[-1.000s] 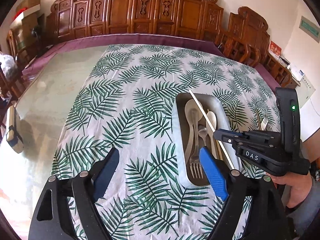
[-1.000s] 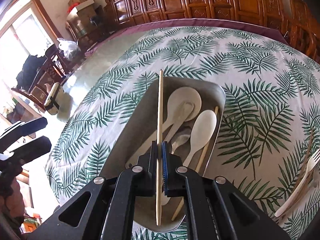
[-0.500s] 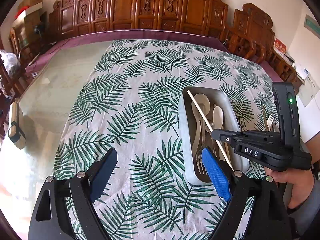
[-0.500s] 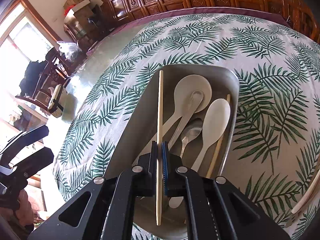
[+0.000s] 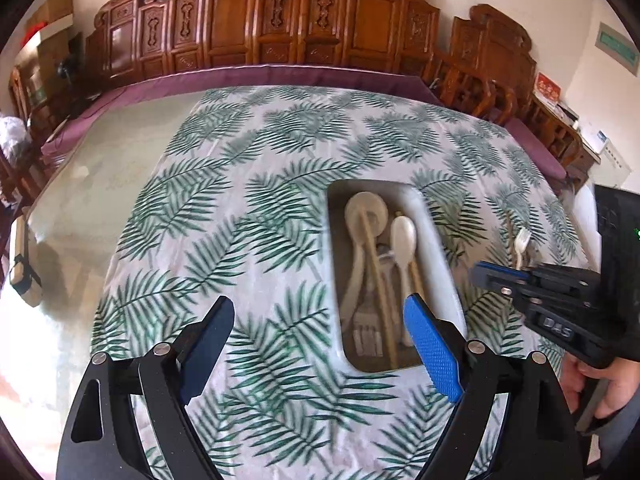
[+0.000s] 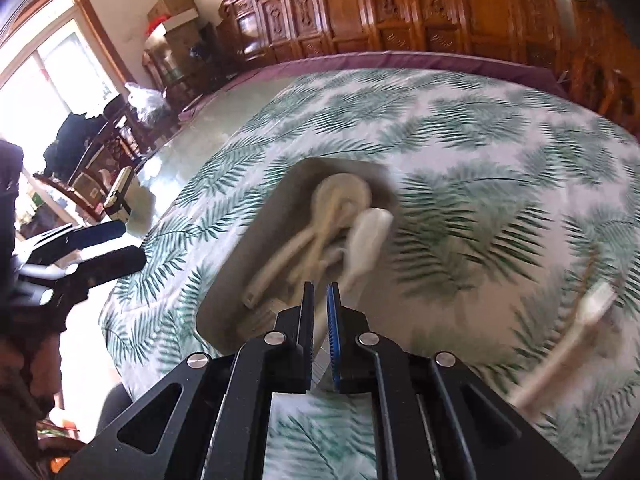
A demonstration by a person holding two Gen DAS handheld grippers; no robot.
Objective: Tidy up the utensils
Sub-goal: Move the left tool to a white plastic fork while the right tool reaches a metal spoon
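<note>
right gripper (image 6: pixel 320 300) let go, fingers slightly apart | chopstick (image 5: pixel 376 276) now in tray (image 5: pixel 440 248) (blurred) | left gripper (image 5: pixel 320 340) fingers wide

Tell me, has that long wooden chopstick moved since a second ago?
Yes. The chopstick left the right hand-held gripper and now lies inside the tray, no longer sticking out over its far rim.

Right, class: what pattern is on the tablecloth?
Green palm leaves on white, on the tablecloth; the left wrist view shows it best.

Chopstick (image 5: pixel 375 264) now loose in the tray (image 5: pixel 442 264), out of the slightly parted right gripper (image 6: pixel 320 300)
</note>
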